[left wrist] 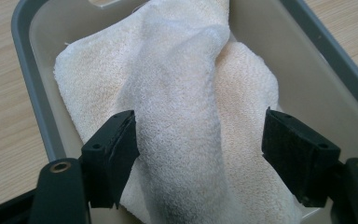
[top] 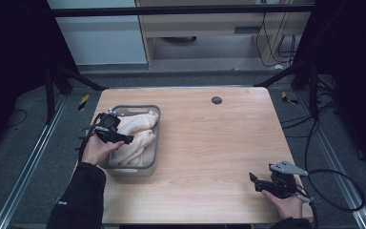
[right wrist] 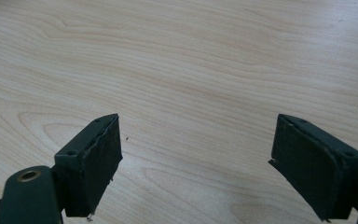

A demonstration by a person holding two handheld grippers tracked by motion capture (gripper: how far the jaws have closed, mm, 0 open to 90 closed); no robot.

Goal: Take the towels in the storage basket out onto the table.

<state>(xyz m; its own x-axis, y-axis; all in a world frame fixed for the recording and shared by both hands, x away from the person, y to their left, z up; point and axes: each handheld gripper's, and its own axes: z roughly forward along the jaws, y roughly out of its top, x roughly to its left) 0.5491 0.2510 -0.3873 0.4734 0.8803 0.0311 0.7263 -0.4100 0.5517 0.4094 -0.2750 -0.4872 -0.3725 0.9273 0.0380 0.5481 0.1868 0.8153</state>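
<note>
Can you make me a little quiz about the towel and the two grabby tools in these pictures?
1. True or false: the left tool is open, with a raised fold of the cream towel between its jaws.
2. What does the towel lie in?
A. a grey tub
B. a glass bowl
C. a cardboard box
3. Fill the gap: the right tool is open over the bare wooden ____.

Key
1. True.
2. A.
3. Table.
</note>
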